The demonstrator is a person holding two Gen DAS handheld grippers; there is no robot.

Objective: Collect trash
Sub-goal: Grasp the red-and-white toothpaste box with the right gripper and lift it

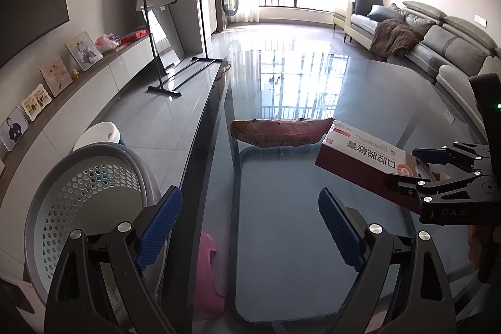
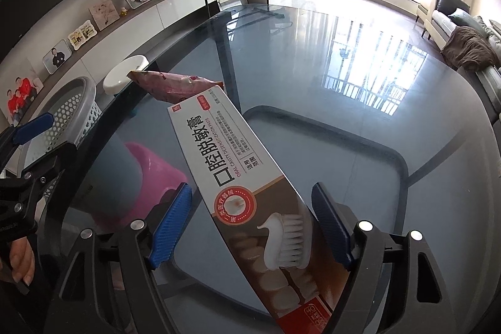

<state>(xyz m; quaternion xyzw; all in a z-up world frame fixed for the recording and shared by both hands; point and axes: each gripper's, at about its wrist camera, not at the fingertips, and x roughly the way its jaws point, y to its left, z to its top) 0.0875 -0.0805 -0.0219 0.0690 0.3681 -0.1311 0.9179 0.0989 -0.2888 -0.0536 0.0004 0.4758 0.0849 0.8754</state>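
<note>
Scanning from the left edge: one perforated grey basket (image 1: 94, 193) stands on the floor beside the glass table (image 1: 281, 240), one white stool (image 1: 100, 133) behind it, and one pink stool (image 2: 147, 177) shows through the glass under the table. Your left gripper (image 1: 250, 227) hovers over bare glass with its jaws spread wide and nothing between them. Further right lies one crumpled pink wrapper (image 1: 281, 133) flat on the table, and just beside its right end, possibly touching it, one toothpaste box (image 2: 250, 177). Count of trash on the table: two items; count of bins: one. Your right gripper (image 2: 250, 224) straddles the near end of the box with its jaws apart; a gap shows at the left pad, while the right pad sits at the box edge and contact there cannot be settled. Judged risks: the box looks tilted, with its near end off the glass in the left wrist view, so if you close on it off-centre it may pivot, slip out, and slide on the slick surface. Its far end is close enough to the wrapper that a swing could push the wrapper toward the table's far edge. The basket sits on the left, below table level, so a loosely pinched long box carried across could droop or drop short of the rim.
</note>
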